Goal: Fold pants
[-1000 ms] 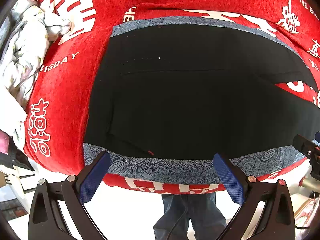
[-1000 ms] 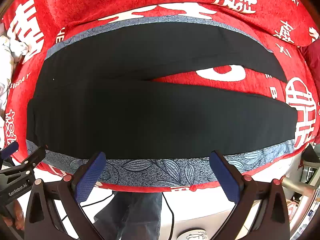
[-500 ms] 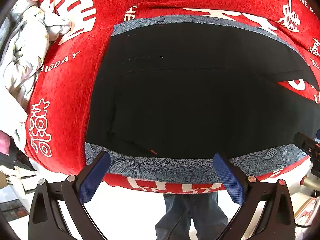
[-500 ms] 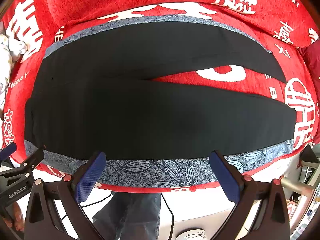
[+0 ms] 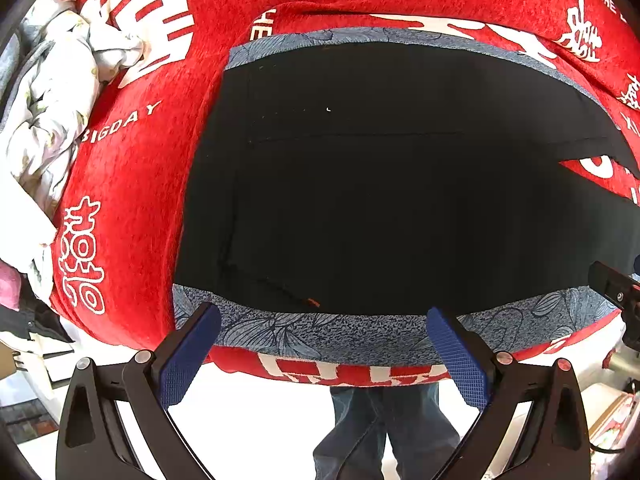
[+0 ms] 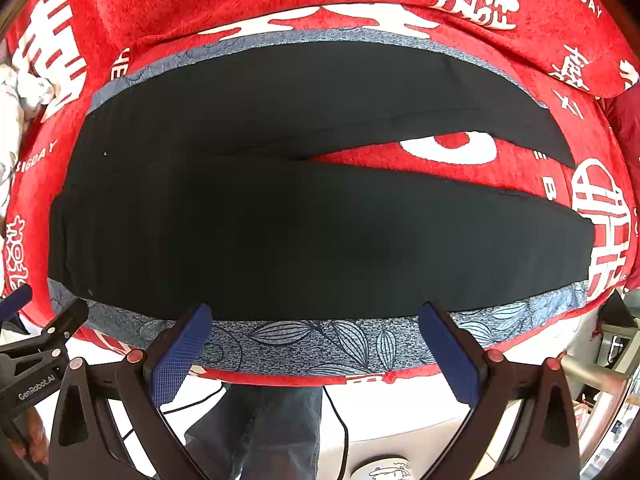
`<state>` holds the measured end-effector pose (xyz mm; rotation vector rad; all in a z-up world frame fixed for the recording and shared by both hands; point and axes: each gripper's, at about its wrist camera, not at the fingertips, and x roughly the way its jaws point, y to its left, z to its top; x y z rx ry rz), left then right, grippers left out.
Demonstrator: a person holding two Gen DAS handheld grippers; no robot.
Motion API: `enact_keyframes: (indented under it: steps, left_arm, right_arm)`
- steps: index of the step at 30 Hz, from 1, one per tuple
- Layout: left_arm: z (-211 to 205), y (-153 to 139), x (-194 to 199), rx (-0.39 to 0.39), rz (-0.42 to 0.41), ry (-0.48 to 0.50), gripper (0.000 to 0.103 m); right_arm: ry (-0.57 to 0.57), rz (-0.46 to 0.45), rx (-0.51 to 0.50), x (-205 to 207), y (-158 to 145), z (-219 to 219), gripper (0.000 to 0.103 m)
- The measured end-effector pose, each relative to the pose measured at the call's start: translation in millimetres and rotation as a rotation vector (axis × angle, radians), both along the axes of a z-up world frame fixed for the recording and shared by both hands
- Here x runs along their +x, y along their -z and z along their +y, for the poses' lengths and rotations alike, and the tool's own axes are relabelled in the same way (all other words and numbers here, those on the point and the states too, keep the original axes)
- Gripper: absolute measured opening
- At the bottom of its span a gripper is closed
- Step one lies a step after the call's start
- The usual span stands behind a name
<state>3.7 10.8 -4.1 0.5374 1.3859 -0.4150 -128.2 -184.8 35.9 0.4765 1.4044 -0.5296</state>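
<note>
Black pants (image 6: 304, 216) lie flat on a blue-grey leaf-print mat (image 6: 320, 340) over a red cover. The waist is at the left and the two legs run right, splitting into a V. In the left wrist view the waist part of the pants (image 5: 380, 208) fills the middle. My left gripper (image 5: 324, 344) is open and empty, just above the near mat edge by the waist. My right gripper (image 6: 316, 340) is open and empty, at the near mat edge by the lower leg. The left gripper (image 6: 36, 320) shows at the right view's left edge.
The red cover with white characters (image 5: 132, 184) drapes the whole surface. A crumpled white floral cloth (image 5: 44, 112) lies at the far left. The person's jeans-clad legs (image 6: 256, 432) stand below the near edge. A white cup (image 6: 384, 472) sits low at the right.
Both grippers have eased slightly toward the pants, so the cloth sits a little lower and larger in view. Both stay open and empty.
</note>
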Motion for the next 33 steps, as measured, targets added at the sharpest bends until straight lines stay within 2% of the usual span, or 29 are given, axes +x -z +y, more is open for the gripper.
enact_keyframes:
  steps: [7, 33]
  left_arm:
    - [5.0, 2.8, 0.5, 0.018, 0.000, -0.004, 0.103]
    - [18.0, 5.5, 7.5, -0.016, -0.015, -0.020, 0.103]
  right_arm:
    - [-0.004, 0.003, 0.001, 2.1, 2.2, 5.1, 0.103]
    - [-0.002, 0.006, 0.010, 4.5, 7.6, 13.6, 0.103]
